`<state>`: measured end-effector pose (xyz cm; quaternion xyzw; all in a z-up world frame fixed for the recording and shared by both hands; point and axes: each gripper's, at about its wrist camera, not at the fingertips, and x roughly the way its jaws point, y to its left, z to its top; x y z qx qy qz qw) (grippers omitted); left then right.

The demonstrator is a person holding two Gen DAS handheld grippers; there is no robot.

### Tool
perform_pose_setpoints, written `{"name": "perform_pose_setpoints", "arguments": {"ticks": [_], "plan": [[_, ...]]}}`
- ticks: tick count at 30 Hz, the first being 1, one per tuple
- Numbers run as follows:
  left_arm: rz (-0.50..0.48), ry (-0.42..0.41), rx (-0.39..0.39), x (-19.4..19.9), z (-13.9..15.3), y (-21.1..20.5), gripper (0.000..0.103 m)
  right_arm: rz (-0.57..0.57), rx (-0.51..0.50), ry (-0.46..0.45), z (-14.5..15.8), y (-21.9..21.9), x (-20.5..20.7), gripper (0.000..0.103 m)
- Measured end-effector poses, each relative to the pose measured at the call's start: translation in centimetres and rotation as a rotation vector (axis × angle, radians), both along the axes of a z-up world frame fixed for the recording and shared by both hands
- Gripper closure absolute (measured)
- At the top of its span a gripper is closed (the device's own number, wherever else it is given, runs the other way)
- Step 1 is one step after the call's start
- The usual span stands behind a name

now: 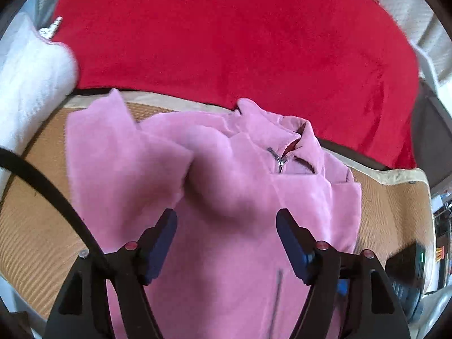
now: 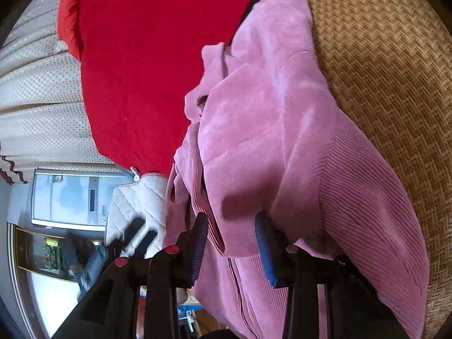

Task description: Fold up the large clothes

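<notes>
A pink corduroy jacket (image 1: 231, 175) lies bunched on a woven straw mat (image 1: 36, 220), its collar and zip (image 1: 282, 161) toward the far side. My left gripper (image 1: 226, 220) is open just above the jacket's middle, its jaws wide apart with nothing between them. In the right wrist view the jacket (image 2: 282, 130) hangs in folds over the mat (image 2: 389, 56). My right gripper (image 2: 230, 223) is open, its blue pads on either side of a fold of the jacket's hem without pinching it.
A red blanket (image 1: 231, 34) covers the bed beyond the mat and shows in the right wrist view (image 2: 141, 56). A white quilted pillow (image 1: 31, 84) lies at the left. A black cable (image 1: 48, 189) crosses the left side. Curtains (image 2: 39, 99) and a cabinet (image 2: 67, 195) stand behind.
</notes>
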<state>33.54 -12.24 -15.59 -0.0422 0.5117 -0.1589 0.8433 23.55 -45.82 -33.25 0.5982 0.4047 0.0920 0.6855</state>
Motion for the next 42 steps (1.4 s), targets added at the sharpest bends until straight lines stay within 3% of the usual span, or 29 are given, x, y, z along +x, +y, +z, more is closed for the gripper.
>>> {"name": "perform_pose_setpoints", "arguments": {"ticks": [4,7,9,11,13,15,20,25,30,32,33,35,37,39,40,41,42], "plan": [[-0.011,0.03,0.098,2.5,-1.4,-5.1,0.03,0.013,0.008,0.015,-0.6,-0.2,0.0,0.065],[-0.004,0.069,0.262,3.7,-3.2,-8.2,0.03,0.022,0.006,0.02,-0.5,-0.6,0.1,0.065],[0.039,0.126,0.315,4.2,-4.7,-8.3,0.03,0.025,0.016,0.02,-0.6,-0.8,0.1,0.065],[0.063,0.146,0.298,4.4,-5.5,-7.9,0.048,0.03,0.017,0.022,-0.8,-1.0,0.1,0.065],[0.073,0.149,0.302,4.4,-5.9,-7.1,0.077,0.037,0.0,0.021,-0.7,-1.0,0.0,0.065],[0.07,0.143,0.291,3.8,-5.9,-6.0,0.087,0.042,-0.018,0.02,-0.5,-1.0,0.0,0.065],[0.018,0.093,0.28,1.1,-4.4,-2.7,0.093,0.041,-0.044,0.021,-0.1,-0.5,0.4,0.065],[-0.032,0.108,0.276,-2.4,-4.5,2.5,0.093,0.03,-0.074,0.019,0.1,0.0,0.7,0.065],[0.009,0.185,0.263,-4.9,-6.6,9.6,0.093,0.02,-0.101,0.018,0.2,0.4,0.9,0.065],[0.049,0.209,0.205,-4.7,-6.6,12.2,0.093,0.023,-0.135,0.022,0.7,0.7,1.0,0.065],[0.074,0.214,0.165,-4.2,-6.2,13.4,0.093,0.021,-0.149,0.025,0.9,0.9,1.1,0.065],[0.139,0.196,0.122,-3.1,-4.9,15.5,0.079,0.018,-0.178,0.016,1.9,1.4,1.1,0.064],[0.179,0.135,0.074,-2.0,-3.2,16.9,0.045,0.023,-0.207,-0.051,3.3,2.0,1.3,0.064],[0.229,0.06,0.021,-0.8,-1.6,18.3,0.031,0.028,-0.232,-0.112,4.4,2.6,1.5,0.063],[0.253,0.037,-0.015,0.0,-1.2,18.9,0.025,0.029,-0.24,-0.13,4.6,2.8,1.4,0.06],[0.274,0.032,-0.055,0.8,-1.1,19.2,0.022,0.027,-0.24,-0.144,4.8,3.0,1.5,0.041],[0.292,0.053,-0.112,1.8,-1.5,19.7,0.02,0.021,-0.233,-0.155,4.8,3.1,1.5,0.034]]}}
